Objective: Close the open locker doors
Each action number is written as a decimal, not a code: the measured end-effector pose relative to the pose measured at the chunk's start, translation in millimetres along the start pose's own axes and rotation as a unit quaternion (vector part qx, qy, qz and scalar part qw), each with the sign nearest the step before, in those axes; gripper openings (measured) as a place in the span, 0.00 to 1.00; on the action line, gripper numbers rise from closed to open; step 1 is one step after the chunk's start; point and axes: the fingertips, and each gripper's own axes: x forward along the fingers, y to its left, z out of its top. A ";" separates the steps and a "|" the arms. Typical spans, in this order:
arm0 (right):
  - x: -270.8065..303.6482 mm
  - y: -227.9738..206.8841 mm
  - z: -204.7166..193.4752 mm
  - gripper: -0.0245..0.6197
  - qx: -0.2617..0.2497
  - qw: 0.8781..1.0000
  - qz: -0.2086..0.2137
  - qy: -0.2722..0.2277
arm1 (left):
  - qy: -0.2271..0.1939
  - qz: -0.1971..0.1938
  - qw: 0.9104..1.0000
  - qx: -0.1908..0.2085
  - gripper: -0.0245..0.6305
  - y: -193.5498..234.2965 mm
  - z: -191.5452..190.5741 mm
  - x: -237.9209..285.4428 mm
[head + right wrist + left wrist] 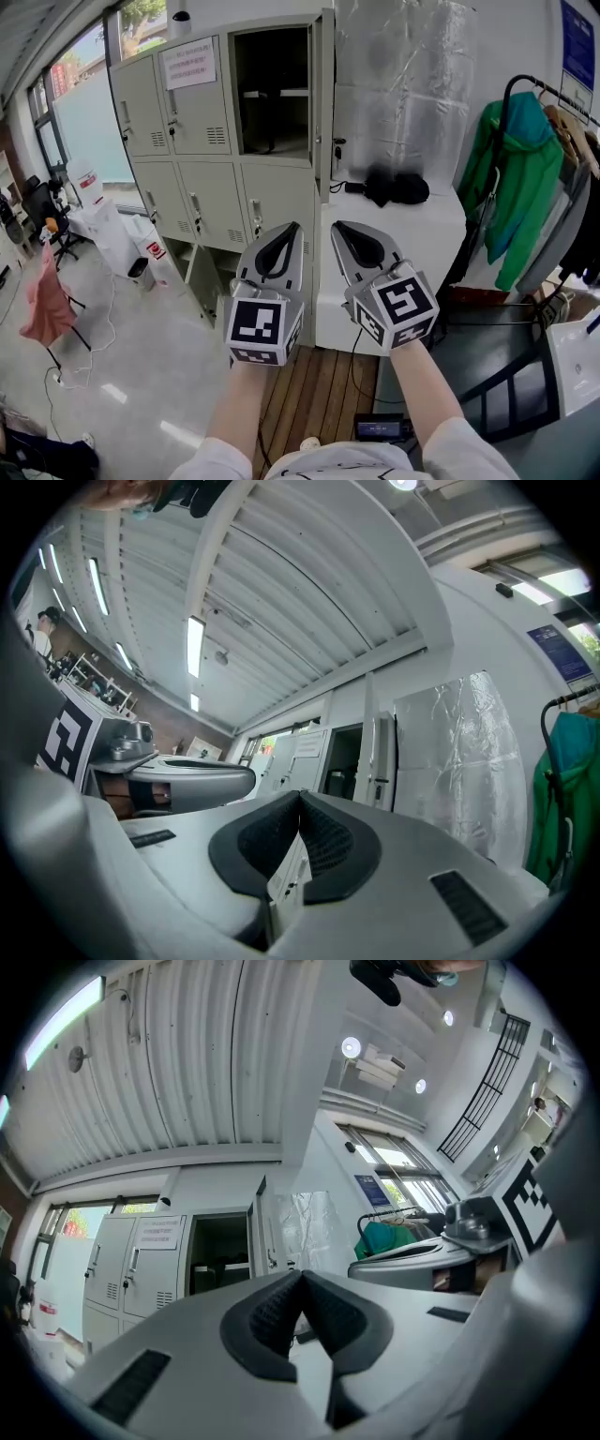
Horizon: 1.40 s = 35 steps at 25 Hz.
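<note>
Head view: the person is holding the left gripper (293,229) and the right gripper (338,228) side by side, both pointing toward a grey locker bank (187,141). Both pairs of jaws are sitting together with nothing between them. The top right compartment (272,94) is gaping dark, and its open door (323,103) is standing swung out, edge-on to the camera. The door is showing directly above the gap between the two gripper tips and well apart from both. A crinkled plastic sheet (403,84) is hanging to the right of the door, above a white counter (441,234), and a green jacket (516,178) is hanging from a rack further right.

Left gripper view: the ribbed black pads (272,1316) are meeting at their tips, clamping nothing. The open compartment (220,1251) is lying beyond the jaws — above them and a little left — with its door (261,1232) sticking out at its right edge, not touching the gripper. The green jacket (389,1238) is showing to the right.

Right gripper view: the pads (328,841) are likewise closed on nothing. The open compartment (342,761) and its pale door (382,761) are standing ahead, just right of the jaw tips and well apart from them, with the plastic sheet (459,761) beside the door.
</note>
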 end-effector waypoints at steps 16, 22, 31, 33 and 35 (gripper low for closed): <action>80.4 -67.5 -27.6 0.09 0.002 0.999 -0.020 0.028 | -0.001 -0.014 1.000 -0.005 0.08 46.0 -18.6 71.4; 105.6 -90.1 -54.3 0.14 0.011 0.999 -0.011 0.044 | 0.006 -0.010 1.000 -0.006 0.08 57.2 -38.1 98.3; 133.2 -91.4 -72.7 0.22 0.012 0.998 0.042 0.040 | 0.003 -0.004 1.000 0.001 0.08 76.2 -53.2 136.0; 138.5 -86.1 -71.9 0.22 0.010 0.998 0.056 0.035 | 0.004 -0.001 1.000 0.002 0.08 80.7 -56.7 139.8; 144.2 -79.4 -71.2 0.22 0.006 0.997 0.068 0.031 | 0.006 0.003 1.000 0.001 0.08 86.4 -59.6 141.4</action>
